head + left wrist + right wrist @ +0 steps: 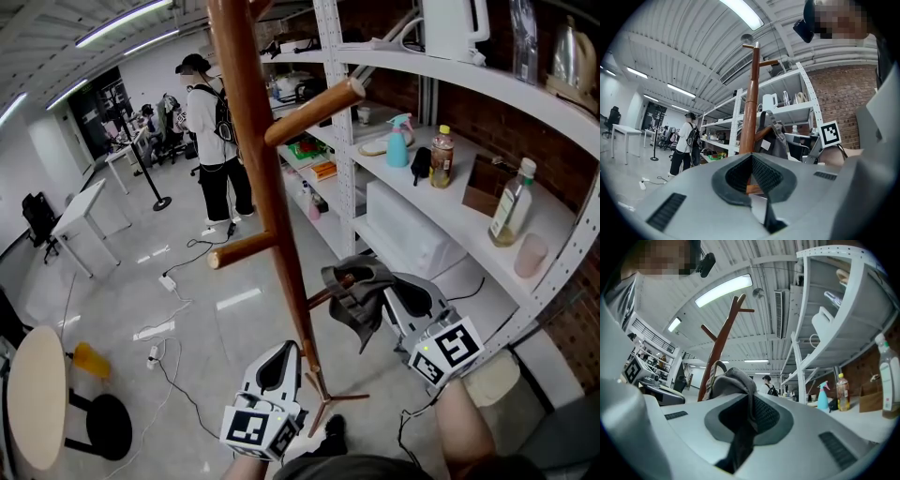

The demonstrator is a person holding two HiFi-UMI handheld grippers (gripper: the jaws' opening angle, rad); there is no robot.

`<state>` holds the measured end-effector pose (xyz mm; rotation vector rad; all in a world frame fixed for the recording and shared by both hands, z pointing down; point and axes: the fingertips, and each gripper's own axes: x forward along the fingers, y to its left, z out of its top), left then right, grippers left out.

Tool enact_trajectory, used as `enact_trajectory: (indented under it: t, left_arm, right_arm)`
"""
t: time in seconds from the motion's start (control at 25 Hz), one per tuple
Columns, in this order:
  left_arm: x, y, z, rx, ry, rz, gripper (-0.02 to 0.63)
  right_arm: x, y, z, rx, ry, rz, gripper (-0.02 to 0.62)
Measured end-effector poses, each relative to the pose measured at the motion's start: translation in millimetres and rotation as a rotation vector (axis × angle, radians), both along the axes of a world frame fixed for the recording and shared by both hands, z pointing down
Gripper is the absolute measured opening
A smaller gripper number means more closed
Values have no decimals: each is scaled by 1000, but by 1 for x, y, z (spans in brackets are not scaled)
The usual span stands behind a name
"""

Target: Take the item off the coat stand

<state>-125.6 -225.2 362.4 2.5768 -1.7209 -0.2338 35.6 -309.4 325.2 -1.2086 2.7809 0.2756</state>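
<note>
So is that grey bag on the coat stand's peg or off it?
On it: the grey bag drapes over a lower peg, right gripper clamped on its fabric.

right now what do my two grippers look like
Both the left gripper and the right gripper have pale grey, wedge-shaped plastic shells with dark, ribbed pads lining the jaws. Each carries a white marker cube at its rear, left and right, printed with black square patterns. The right forearm shows no sleeve.

The right gripper [386,292] grips a grey bag [352,314] at a low peg [319,296] of the stand [258,141]; the left gripper [281,361] sits just beside its pole.
</note>
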Motion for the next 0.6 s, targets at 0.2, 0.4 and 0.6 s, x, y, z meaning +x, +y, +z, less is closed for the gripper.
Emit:
enact_trajectory:
  t: [0.2, 0.4, 0.6]
  left_arm:
    - [4, 2, -3, 6, -28, 18, 6]
    - [9, 9, -4, 10, -37, 28, 6]
    - [14, 17, -4, 30, -32, 28, 6]
  right_arm:
    - [20, -1, -7, 10, -23, 51, 29]
    - [47, 4, -6, 5, -46, 113, 29]
    - [66, 15, 8, -22, -44, 149, 29]
